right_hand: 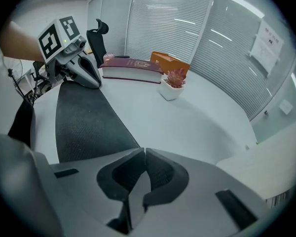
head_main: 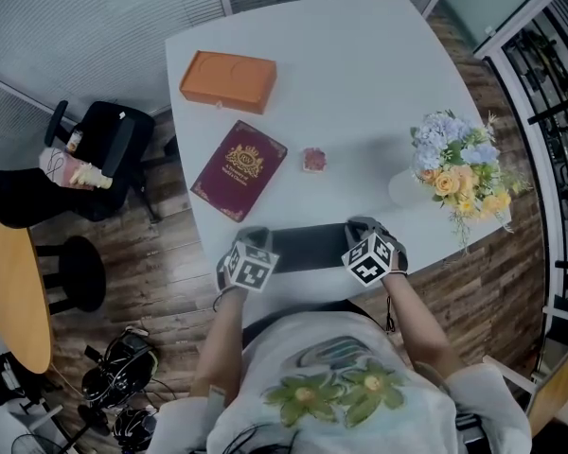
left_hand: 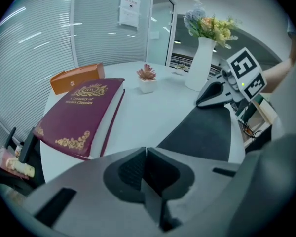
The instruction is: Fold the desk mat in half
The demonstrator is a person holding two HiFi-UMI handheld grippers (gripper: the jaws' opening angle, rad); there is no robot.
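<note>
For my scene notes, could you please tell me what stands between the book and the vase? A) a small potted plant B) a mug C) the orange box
A: the plant stands between the book and the vase.

Sees charcoal with fine mesh weave on desk mat [head_main: 308, 244]. Maroon with gold ornament on book [head_main: 239, 169]; orange on box [head_main: 227, 80]; white on table [head_main: 360, 93]; pastel blue, yellow, peach among flowers [head_main: 459, 168]; brown planks on floor [head_main: 170, 206].
</note>
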